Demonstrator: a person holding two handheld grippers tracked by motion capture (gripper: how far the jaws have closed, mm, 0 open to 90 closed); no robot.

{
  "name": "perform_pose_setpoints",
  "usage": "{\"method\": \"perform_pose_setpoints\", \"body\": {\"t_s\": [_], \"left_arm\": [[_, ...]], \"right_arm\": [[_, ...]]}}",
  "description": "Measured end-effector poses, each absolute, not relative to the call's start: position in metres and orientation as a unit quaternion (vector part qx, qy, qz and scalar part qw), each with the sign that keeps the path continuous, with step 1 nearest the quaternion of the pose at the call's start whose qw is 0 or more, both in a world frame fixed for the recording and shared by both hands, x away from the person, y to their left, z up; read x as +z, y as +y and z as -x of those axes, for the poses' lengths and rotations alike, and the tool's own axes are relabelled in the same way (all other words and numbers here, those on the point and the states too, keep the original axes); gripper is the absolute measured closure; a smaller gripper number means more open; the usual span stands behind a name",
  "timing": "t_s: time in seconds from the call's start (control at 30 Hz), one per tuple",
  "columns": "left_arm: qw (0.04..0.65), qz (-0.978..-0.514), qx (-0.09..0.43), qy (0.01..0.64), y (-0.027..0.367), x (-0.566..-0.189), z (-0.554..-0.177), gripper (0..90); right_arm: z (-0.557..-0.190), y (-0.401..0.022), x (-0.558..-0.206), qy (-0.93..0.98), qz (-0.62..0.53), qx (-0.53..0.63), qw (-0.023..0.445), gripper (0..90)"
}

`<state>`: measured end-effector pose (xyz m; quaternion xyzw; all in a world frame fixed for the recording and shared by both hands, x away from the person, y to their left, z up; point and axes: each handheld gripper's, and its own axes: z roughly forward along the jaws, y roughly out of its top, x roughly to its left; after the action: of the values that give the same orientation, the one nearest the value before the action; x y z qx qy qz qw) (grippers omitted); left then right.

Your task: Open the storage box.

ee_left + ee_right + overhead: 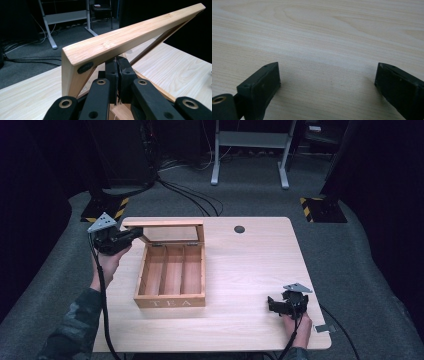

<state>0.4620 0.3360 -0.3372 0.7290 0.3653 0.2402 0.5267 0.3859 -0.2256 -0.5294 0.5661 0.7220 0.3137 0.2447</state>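
Note:
A wooden tea box (170, 302) marked TEA stands left of the table's middle, with three bare compartments. Its lid (162, 224) stands raised at the back. My left gripper (135, 235) reaches in from the left and is shut on the lid's left end. In the left gripper view the black jaws (117, 65) meet under the lid's pale frame (125, 37). My right gripper (279, 306) rests low at the front right of the table, open, with bare wood between its fingers (262, 85) in the right gripper view.
The light wooden table (250, 270) has a round hole (239, 229) near its far edge. A small grey clip (324, 328) lies at the front right corner. Beyond the table are a white desk frame (250, 140), floor cables (195, 197) and striped stand bases (107, 210).

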Motion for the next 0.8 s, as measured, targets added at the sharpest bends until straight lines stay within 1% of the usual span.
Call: {"method": "perform_pose_setpoints", "body": {"t_s": [0.8], "left_arm": [[0.522,-0.733,0.241,0.363,0.3355,-0.3359,-0.4630,86.8]], "right_arm": [[-0.3859,-0.2256,-0.5294,0.722,-0.566,0.313,0.245,5.8]]}}
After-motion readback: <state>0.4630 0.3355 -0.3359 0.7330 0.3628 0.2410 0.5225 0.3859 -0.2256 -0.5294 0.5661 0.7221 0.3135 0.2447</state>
